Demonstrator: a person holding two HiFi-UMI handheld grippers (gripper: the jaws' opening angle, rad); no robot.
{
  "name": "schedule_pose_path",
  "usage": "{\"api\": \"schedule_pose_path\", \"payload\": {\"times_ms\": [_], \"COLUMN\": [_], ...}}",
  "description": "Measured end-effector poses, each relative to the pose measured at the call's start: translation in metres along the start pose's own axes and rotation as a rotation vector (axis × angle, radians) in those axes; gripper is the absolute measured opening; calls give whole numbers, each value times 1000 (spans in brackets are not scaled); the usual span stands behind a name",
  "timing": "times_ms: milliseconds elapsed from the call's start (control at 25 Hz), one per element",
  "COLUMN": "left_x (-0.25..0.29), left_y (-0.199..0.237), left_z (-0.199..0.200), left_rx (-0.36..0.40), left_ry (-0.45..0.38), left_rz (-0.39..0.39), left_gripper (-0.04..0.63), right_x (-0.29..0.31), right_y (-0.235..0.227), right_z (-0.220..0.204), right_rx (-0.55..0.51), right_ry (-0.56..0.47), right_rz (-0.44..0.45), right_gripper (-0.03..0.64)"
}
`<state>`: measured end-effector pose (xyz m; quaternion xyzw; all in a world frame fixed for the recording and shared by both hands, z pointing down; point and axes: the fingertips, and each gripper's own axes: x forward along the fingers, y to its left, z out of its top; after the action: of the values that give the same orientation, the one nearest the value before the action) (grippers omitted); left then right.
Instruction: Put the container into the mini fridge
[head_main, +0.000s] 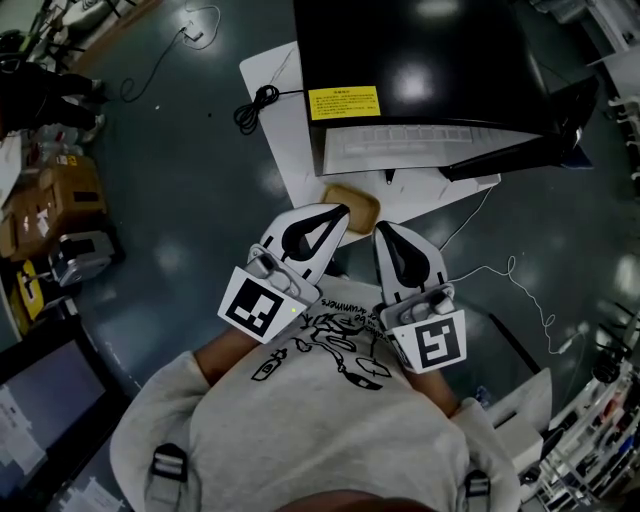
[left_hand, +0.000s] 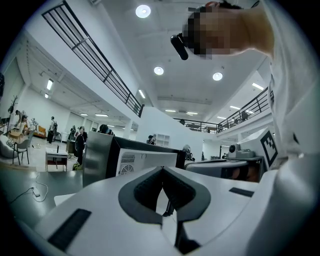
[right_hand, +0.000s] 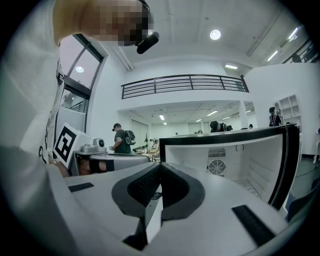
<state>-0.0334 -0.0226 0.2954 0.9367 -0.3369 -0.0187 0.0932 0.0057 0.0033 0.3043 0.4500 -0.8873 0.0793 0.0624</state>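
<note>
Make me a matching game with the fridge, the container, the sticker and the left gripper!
Things:
1. mini fridge
2. container
3. sticker
4. left gripper

Place, colour or state:
A. yellow, on the fridge's black top
B. jaws shut, nothing held
C. door open
D. tan, on the white board in front of the fridge

Pairs: 1-C, 2-D, 3-A, 4-B
</note>
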Motion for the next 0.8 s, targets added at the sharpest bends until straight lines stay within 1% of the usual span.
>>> {"api": "schedule_pose_path", "payload": {"times_ms": [120,440,640,800], "left_x": [1,0,3,8], "left_y": [11,26,24,18], "left_z": [-3,-10,-18,-28], "left_rx": [0,-4,-3,0], "left_ry": [8,25,42,68], "left_rz": [-6,-2,0,-3], "left_gripper": [14,14,14,14], "right_x": [9,20,17,16], "right_y": [-2,-10,-17,-24], "right_z": [-2,-12,-17,-20], "right_rx": [3,10,-2,-23], "right_ry": [-3,31,41,28], "right_rz": [-16,-42,-48,-66], "right_gripper": [28,28,28,28]}}
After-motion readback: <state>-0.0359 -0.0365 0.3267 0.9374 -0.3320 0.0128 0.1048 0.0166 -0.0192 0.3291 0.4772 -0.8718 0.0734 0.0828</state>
